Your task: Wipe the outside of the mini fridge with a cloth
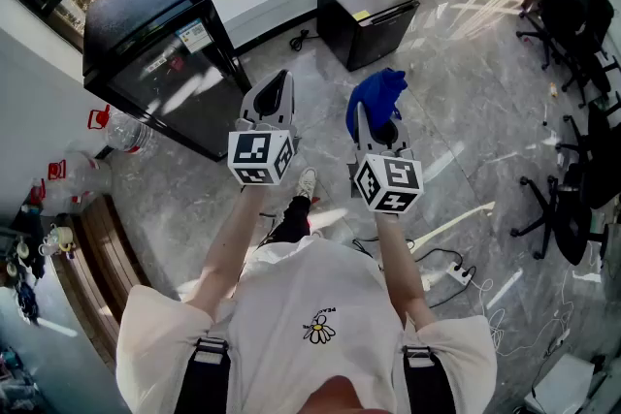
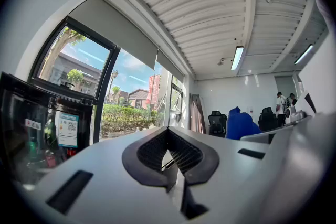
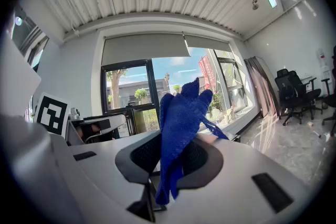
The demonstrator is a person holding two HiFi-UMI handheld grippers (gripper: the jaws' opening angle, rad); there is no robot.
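Head view first: a person in a white tee is holding both grippers out over a glossy grey marble-look floor [image 1: 466, 111]. The right gripper [image 1: 376, 123] is clamping a blue cloth [image 1: 378, 94], which is bunching into a soft crumpled lump above the tips. The left gripper [image 1: 279, 82] is pointing forward with nothing in it. The mini fridge [image 1: 367, 13], a boxy black cube, is sitting on the floor ahead by the curved window ledge, well apart from the cloth. A taller black glass-door cooler [image 1: 160, 48] is standing off to the left, and black office chairs [image 1: 582, 15] are crowding the right side. Left gripper view: the smooth grey plastic jaws are pressing together on nothing, with the ribbed black pads [image 2: 152, 152] forming a diamond-shaped hollow. The cooler's shiny door is showing at the left and the cloth is poking up at the right. Right gripper view: the jaws are pinching the cloth, a coarse knit weave, which is standing upright with its lower end tucked down between the pads.
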